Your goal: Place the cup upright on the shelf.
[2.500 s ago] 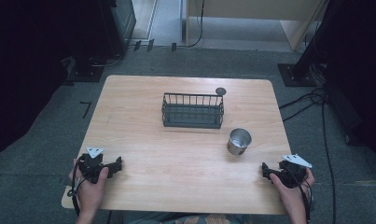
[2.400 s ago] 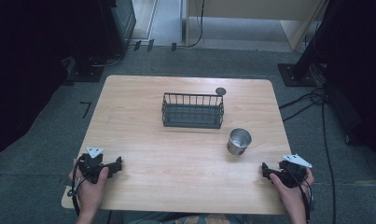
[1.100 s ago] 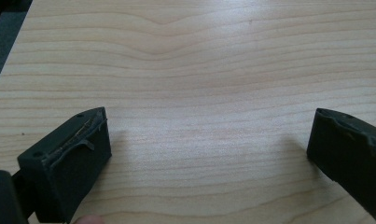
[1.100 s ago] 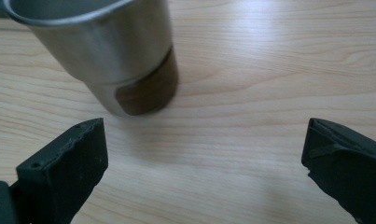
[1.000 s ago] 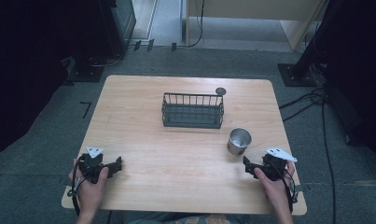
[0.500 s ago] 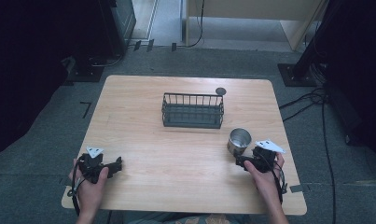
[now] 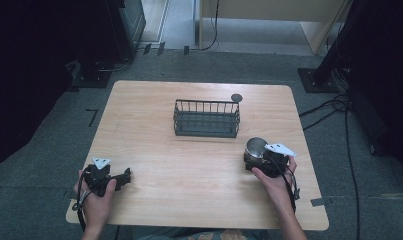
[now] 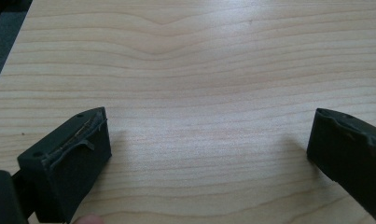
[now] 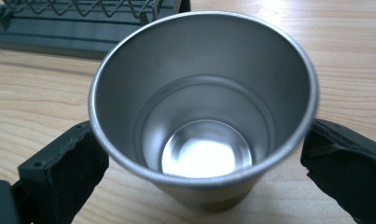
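A pale rectangular wooden tabletop with rounded corners stood on grey carpet, seen from above. Near its middle, toward the far edge, sat a dark wire basket with a solid base and an open top; a corner of it also appeared at the upper left of the right gripper view. A small dark round disc lay just beyond the basket's far right corner. In front of the basket and to its right stood a shiny steel cup, upright, tapering toward its base, its mouth open to the camera. In the right gripper view the steel cup sat between the two black jaws, which stood apart on either side of its lower wall, close beside it; whether they touched the metal could not be told. The person's right hand held the right gripper right against the near side of the cup, with a grey three-cornered plate on top. At the near left corner of the tabletop, well apart from the cup, the person's left hand held the left gripper low over the wood. In the left gripper view its jaws stood wide apart over bare wood grain.
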Demonstrator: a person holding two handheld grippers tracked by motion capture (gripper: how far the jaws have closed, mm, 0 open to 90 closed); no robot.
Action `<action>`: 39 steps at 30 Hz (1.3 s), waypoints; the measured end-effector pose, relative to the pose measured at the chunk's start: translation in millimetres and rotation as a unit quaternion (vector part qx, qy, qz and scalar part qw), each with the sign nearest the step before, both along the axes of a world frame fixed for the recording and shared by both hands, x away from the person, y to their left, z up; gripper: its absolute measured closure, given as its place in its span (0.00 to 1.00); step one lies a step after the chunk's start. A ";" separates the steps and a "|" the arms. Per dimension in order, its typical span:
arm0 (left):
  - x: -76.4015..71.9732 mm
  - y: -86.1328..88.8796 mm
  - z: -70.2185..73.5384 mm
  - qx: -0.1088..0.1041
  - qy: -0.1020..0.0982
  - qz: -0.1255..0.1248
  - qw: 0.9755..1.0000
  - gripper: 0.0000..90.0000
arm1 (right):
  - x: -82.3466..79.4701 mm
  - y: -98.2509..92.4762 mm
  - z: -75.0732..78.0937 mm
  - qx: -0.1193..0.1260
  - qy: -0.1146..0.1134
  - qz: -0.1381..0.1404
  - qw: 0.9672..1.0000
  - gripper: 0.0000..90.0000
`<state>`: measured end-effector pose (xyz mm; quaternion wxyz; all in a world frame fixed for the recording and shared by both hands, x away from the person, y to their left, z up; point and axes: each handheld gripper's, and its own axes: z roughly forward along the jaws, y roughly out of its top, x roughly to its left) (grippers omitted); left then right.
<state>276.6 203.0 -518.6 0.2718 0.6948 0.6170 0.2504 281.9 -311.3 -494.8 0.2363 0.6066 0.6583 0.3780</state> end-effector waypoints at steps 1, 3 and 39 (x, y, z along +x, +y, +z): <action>0.0 0.0 0.0 0.000 0.000 0.000 1.000 0.00 | 1.5 1.3 -0.7 -0.002 0.001 -0.002 1.000 0.01; 0.0 0.0 0.0 0.000 0.000 0.000 1.000 0.00 | 4.3 3.6 -1.6 -0.007 0.001 -0.005 1.000 0.02; 0.0 0.0 0.0 0.000 0.000 0.000 1.000 0.00 | 10.4 32.1 34.3 -0.020 -0.043 -0.004 0.999 0.20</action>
